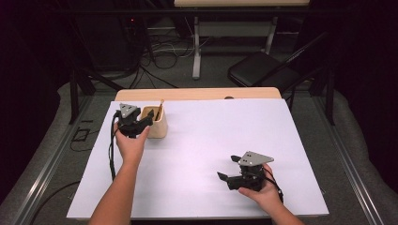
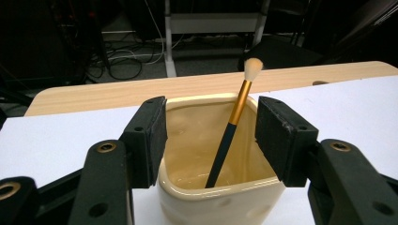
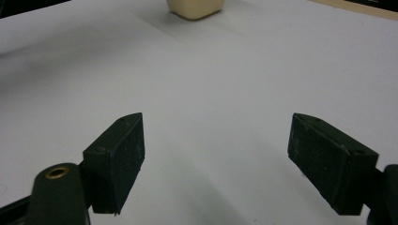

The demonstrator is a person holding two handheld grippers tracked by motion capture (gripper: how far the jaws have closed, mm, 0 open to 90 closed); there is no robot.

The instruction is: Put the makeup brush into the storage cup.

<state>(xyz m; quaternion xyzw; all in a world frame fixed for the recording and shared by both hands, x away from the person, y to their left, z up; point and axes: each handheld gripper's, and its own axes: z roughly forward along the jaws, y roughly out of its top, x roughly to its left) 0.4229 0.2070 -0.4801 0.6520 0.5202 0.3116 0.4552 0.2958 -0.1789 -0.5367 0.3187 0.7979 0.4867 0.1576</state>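
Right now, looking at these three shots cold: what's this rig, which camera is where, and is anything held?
No robot arm: a person holds a two-jaw black gripper in each hand. The high view looks down on the white table top. The other two cameras ride on the grippers and look along their jaws. The left gripper is open, its pads either side of a cream glazed cup without pressing it. A makeup brush with a dark handle, gold ferrule and pale bristles leans inside the cup. The right gripper is open over bare table, holding nothing.
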